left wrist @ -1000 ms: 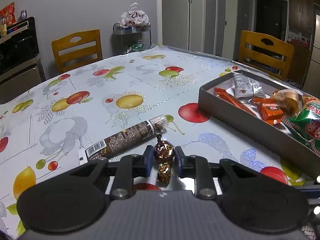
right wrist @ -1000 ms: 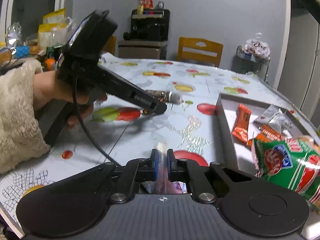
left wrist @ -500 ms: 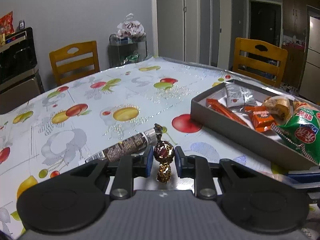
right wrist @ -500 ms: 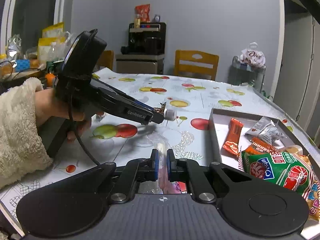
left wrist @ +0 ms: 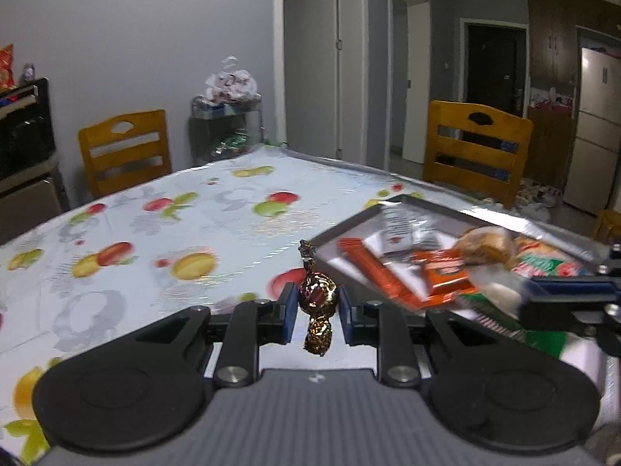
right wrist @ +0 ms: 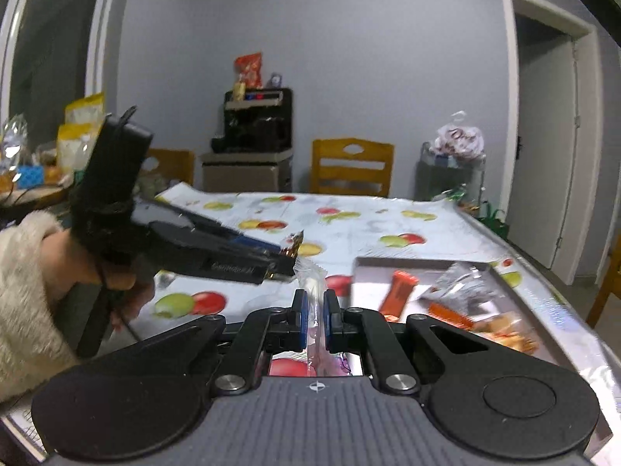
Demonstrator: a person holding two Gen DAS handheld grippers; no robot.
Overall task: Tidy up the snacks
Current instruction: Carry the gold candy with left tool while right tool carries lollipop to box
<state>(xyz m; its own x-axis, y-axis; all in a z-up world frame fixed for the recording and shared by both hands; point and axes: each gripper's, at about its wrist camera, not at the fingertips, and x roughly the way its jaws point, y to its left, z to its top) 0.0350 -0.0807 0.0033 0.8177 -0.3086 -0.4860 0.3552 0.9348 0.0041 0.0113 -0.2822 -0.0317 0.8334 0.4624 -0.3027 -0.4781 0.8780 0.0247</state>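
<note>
Left wrist view shows the left gripper [left wrist: 316, 306] clenched on a foil-wrapped candy [left wrist: 316, 299], its twisted ends standing above and below the blue pads, the body pinched between them; beyond it lies the grey tray [left wrist: 351, 229], already holding an orange bar [left wrist: 372, 268], an orange packet [left wrist: 444, 273], a clear wrapper [left wrist: 396, 227], a bun-like pastry [left wrist: 483, 246] and a green snack bag [left wrist: 543, 264]; so, by my reading, a good share of the sorting is done, and the two pieces in the grippers have yet to go in.

Right wrist view shows the right gripper [right wrist: 313, 316] closed on a clear plastic sachet [right wrist: 309, 283], which sticks up between nearly touching pads and trails down behind them; whether more snacks lie loose on the fruit-print tablecloth [right wrist: 361, 229] I cannot tell, since none shows on the visible part.

As to pose: the left gripper, held in a hand [right wrist: 116, 272] with a fleecy cuff, slants forward and down above the table, its tip just beside the sachet's top and short of the tray's near-left corner; the right gripper points level along the table, the tray ahead and to its right; both are blurred.
</note>
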